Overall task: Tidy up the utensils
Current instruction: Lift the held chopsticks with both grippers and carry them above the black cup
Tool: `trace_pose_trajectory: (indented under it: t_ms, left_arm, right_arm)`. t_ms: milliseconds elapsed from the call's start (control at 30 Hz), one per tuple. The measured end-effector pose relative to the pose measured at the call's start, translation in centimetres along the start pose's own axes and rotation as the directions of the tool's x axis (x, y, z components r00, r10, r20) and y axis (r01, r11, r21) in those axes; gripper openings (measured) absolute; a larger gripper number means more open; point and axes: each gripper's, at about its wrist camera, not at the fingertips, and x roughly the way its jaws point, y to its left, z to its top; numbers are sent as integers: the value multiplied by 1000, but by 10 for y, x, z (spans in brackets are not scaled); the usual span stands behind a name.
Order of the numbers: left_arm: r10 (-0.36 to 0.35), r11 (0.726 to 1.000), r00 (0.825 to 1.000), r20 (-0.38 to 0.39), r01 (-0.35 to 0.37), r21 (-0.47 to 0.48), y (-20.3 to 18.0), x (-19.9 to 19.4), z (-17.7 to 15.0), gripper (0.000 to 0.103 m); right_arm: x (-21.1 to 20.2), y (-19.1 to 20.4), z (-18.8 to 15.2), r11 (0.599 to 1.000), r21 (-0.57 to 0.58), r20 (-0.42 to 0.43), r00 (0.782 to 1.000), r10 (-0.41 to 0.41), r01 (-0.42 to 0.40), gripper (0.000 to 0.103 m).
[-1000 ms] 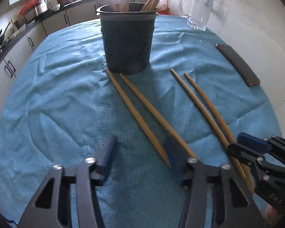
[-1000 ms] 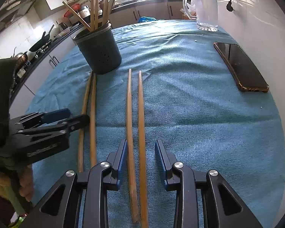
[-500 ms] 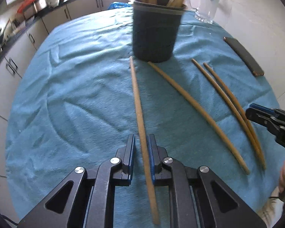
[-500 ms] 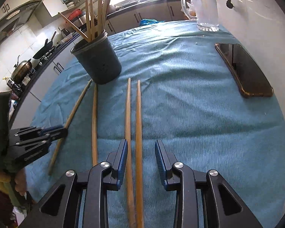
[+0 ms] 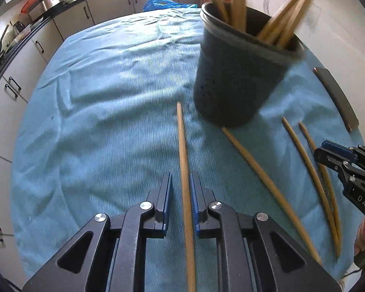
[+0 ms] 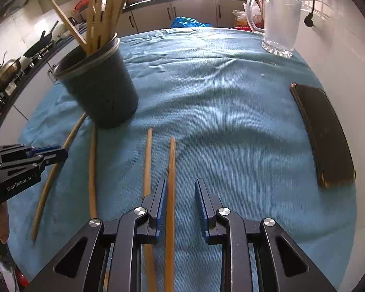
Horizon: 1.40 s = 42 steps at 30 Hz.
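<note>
The left gripper (image 5: 180, 202) has its jaws drawn narrow around one wooden chopstick (image 5: 183, 160), which runs lengthwise between the blue pads and lies against the right-hand pad; whether the other pad presses it cannot be told. Its far tip points ahead of the jaws, stopping just left of the dark utensil holder (image 5: 233, 80).

The right gripper (image 6: 181, 204) stands at a moderate gap and its jaws are closing. A second chopstick (image 6: 171, 182) lies between them, hard against the left-hand pad, with clear space to the other pad. A third chopstick (image 6: 147, 160) lies just outside the left-hand finger, roughly parallel.

The left wrist view alone shows the inside rim of the holder with its upright sticks leaning apart, and a loose chopstick (image 5: 260, 172) running diagonally right of the jaws. The right wrist view alone shows the glass pitcher (image 6: 277, 22) far ahead on the blue cloth (image 6: 219, 97), and the broad face of the dark phone (image 6: 321, 131) well right of the jaws.
</note>
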Motion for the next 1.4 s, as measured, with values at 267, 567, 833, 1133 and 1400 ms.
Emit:
trace_pose_trajectory:
  t_ms: [267, 567, 833, 1133, 1400]
  left_arm:
    - [-17, 1000, 999, 30, 17, -11, 2, 9, 25, 14]
    - [-25, 997, 992, 124, 33, -66, 12, -23, 12, 6]
    - [-27, 997, 959, 283, 48, -66, 8, -109, -17, 6]
    - [1, 1000, 900, 436, 12, -26, -13, -182, -56, 6]
    - [3, 1000, 860, 511, -8, 7, -29, -223, -85, 6]
  right_arm:
    - [21, 11, 27, 999, -6, -5, 999, -34, 34, 20]
    - [-7, 5, 26, 999, 41, 83, 997, 4, -7, 6]
    - [-88, 13, 17, 1000, 21, 261, 965, 13, -19, 6]
    - [-163, 31, -15, 1000, 2, 402, 915, 17, -19, 6]
    - [-209, 36, -34, 1000, -4, 479, 877, 20, -20, 6]
